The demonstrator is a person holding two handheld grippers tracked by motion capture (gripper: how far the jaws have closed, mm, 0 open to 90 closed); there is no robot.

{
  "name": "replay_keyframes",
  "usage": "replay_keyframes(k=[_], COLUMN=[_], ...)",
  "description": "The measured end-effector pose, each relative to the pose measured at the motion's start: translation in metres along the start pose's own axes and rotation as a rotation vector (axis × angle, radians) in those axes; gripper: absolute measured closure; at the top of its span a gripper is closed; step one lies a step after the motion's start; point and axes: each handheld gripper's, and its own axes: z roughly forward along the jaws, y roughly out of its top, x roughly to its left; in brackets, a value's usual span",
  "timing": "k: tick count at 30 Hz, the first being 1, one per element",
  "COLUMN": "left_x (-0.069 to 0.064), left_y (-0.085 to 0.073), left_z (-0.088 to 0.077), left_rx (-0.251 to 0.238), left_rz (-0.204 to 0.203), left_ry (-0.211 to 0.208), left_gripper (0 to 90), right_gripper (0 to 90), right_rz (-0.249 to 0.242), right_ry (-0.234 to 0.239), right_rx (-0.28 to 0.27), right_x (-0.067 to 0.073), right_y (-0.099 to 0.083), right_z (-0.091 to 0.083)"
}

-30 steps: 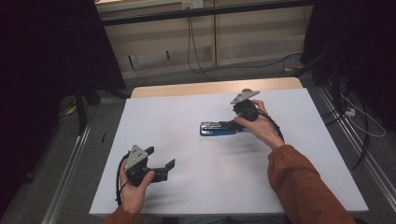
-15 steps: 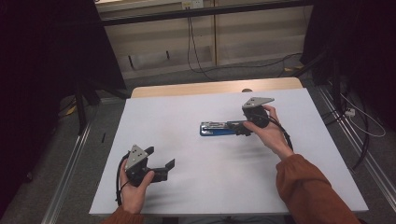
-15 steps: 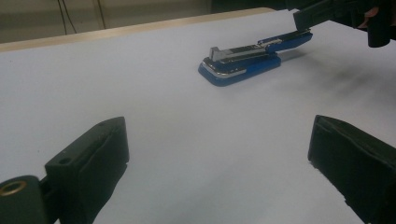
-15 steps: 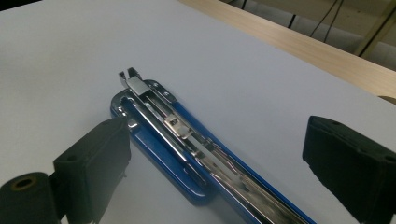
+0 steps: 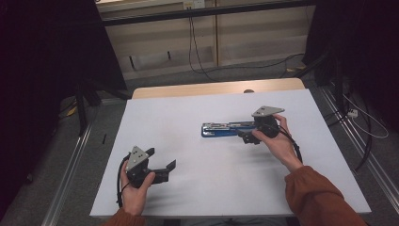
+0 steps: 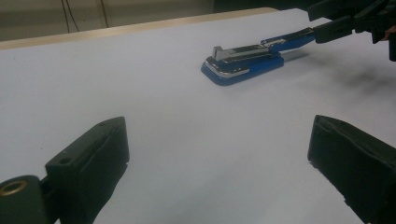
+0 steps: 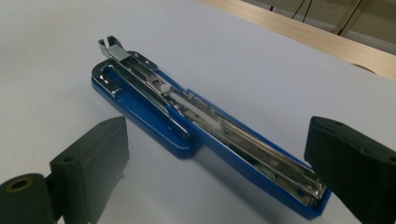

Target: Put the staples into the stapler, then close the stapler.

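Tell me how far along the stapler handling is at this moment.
Done: the blue metal stapler lies flat on the white table, swung fully open with its chrome staple channel exposed. In hand: the right gripper sits at the stapler's near end, jaws open on either side, not clamped. Left: any grasping or closing. The left gripper rests open, well apart.
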Motion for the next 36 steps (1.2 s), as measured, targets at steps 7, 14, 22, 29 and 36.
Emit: replay_keyframes(k=[7, 14, 22, 29, 36], left_x=[0.004, 0.002, 0.001, -0.003, -0.003], left_y=[-0.004, -0.003, -0.001, -0.001, 0.001], left_z=[0.0, -0.001, 0.0, 0.001, 0.009], left_rx=[0.011, 0.01, 0.008, 0.015, 0.006], left_rz=[-0.029, -0.007, -0.007, 0.012, -0.036], left_ry=[0.0, -0.007, -0.004, -0.006, -0.018], left_gripper=[5.4, 5.5, 5.5, 5.3, 5.1], right_gripper=[5.5, 3.8, 3.7, 4.3, 3.6], right_rz=[0.029, 0.043, 0.042, 0.059, 0.107], right_ry=[-0.033, -0.032, -0.071, -0.098, -0.1], right_rx=[-0.032, -0.057, -0.092, -0.091, -0.089], right_x=[0.0, 0.0, -0.003, -0.007, -0.014], right_y=[-0.013, -0.021, -0.033, -0.042, -0.048], right_z=[-0.01, -0.02, -0.036, -0.05, -0.055])
